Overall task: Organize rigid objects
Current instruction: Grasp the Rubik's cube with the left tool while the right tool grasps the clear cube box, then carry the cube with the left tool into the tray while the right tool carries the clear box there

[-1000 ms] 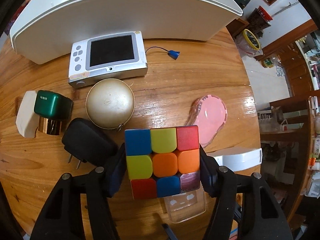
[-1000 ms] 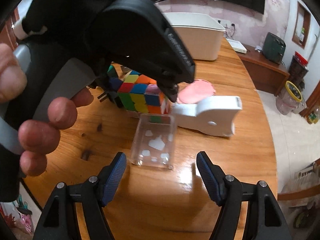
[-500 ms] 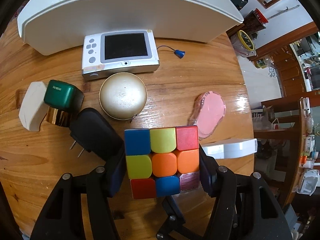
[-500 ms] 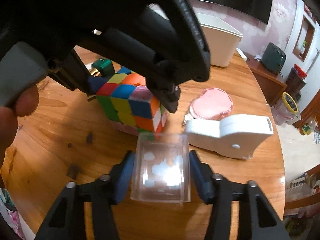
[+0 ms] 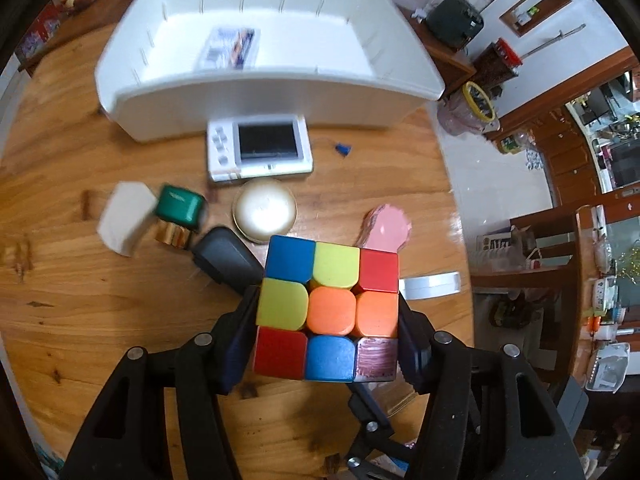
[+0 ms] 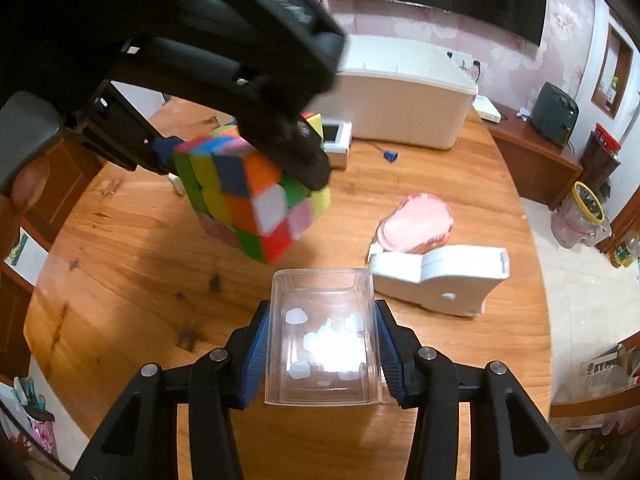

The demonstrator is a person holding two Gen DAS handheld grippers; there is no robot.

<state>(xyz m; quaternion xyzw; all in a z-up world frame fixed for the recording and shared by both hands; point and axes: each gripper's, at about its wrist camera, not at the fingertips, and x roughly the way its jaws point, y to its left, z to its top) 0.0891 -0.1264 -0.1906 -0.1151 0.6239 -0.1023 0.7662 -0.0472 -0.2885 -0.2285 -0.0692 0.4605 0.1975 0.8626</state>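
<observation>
Between the left gripper's (image 5: 326, 316) pads at frame centre sits the puzzle cube (image 5: 327, 312), clamped on its side faces and off the wooden table (image 5: 80, 280). Left view alone shows the white bin's (image 5: 272, 92) interior with a printed flat pack, plus the screen device (image 5: 259, 148), gold dome (image 5: 265, 212), green-capped item (image 5: 178, 208) and black plug adapter (image 5: 224, 258). Right view alone shows the clear plastic box (image 6: 322, 336) gripped between the right gripper's (image 6: 322, 354) blue pads, jaws having just closed on it, and the white dispenser (image 6: 440, 280) at right centre beside the pink disc (image 6: 416, 220).

Versus one second ago: cube higher, bin interior now visible; clear box was lying free ahead of spread fingers.

Clear box: long axis runs up-frame, along the fingers, open end away from the camera. Cube is tilted in the right view.
</observation>
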